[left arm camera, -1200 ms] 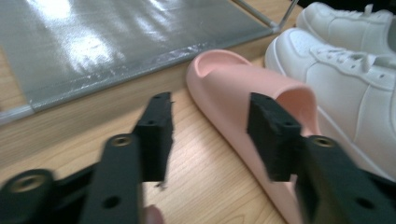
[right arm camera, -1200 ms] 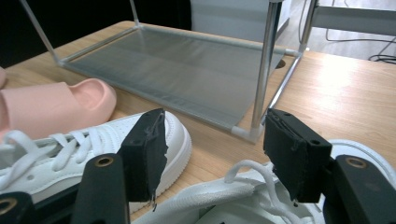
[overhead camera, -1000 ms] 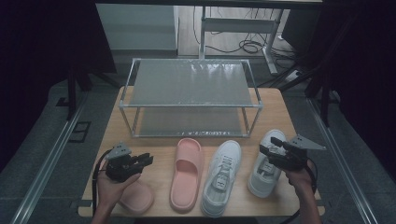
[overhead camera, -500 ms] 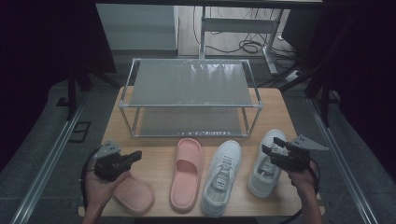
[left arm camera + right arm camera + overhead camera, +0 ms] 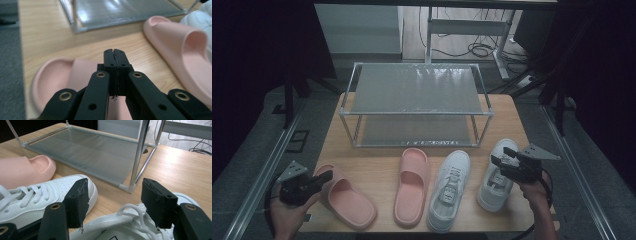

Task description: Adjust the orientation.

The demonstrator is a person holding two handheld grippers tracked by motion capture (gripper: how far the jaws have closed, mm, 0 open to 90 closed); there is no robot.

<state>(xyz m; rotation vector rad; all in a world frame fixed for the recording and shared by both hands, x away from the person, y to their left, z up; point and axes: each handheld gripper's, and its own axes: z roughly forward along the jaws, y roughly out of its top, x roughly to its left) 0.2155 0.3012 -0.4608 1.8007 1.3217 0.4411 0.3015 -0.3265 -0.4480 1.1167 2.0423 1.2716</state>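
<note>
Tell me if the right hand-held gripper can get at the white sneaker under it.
Probably yes: the right hand-held gripper hovers with its jaws wide open over the white sneaker, laces showing between them, and nothing lies in the way.

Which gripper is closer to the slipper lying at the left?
Left. The left gripper, jaws shut, is at the left slipper; the right gripper hovers over a sneaker across the table.

Dim room, dark at both sides. Light wooden bench [image 5: 377, 170] with a grey floor [image 5: 257, 150] around it. Behind it stood a white cabinet [image 5: 357, 27], metal desk legs [image 5: 499, 47] and black cables [image 5: 472, 48] on wooden flooring.
</note>
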